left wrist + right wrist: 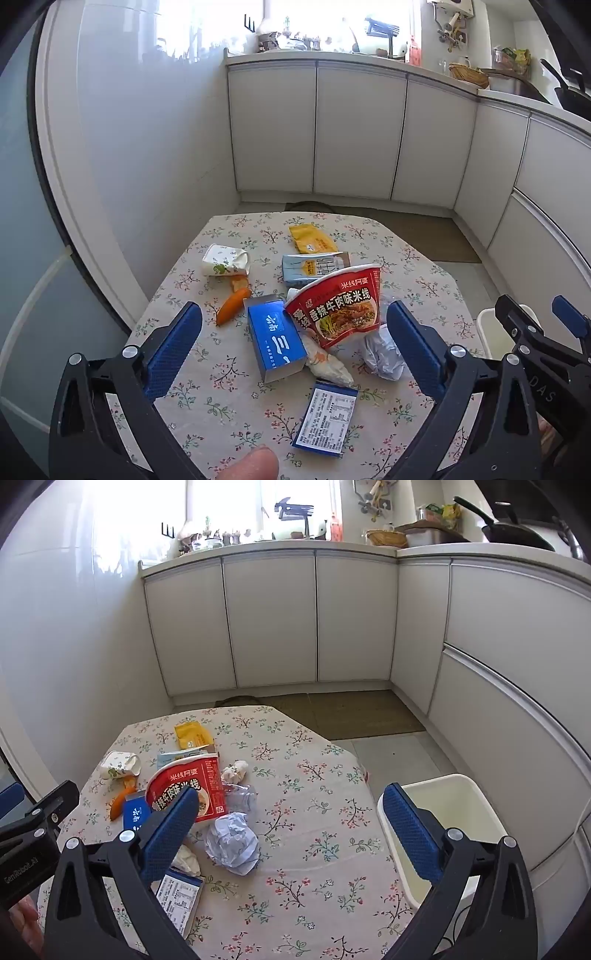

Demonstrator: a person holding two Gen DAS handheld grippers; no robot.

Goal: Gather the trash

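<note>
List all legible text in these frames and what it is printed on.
"米线阿婆" and "香辣牛肉味米线": red noodle bowl.
"DAS": right gripper body, seen from the left wrist.
"GenRobot.AI": left gripper body, seen from the right wrist.
Blue box, milk carton and nutrition label: print too small or blurred.

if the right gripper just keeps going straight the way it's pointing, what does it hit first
Most likely the crumpled paper ball on the flowered tablecloth. The open right gripper tilts down toward it, with nothing between. Depth is uncertain; it could land on bare cloth just beside the ball.
</note>
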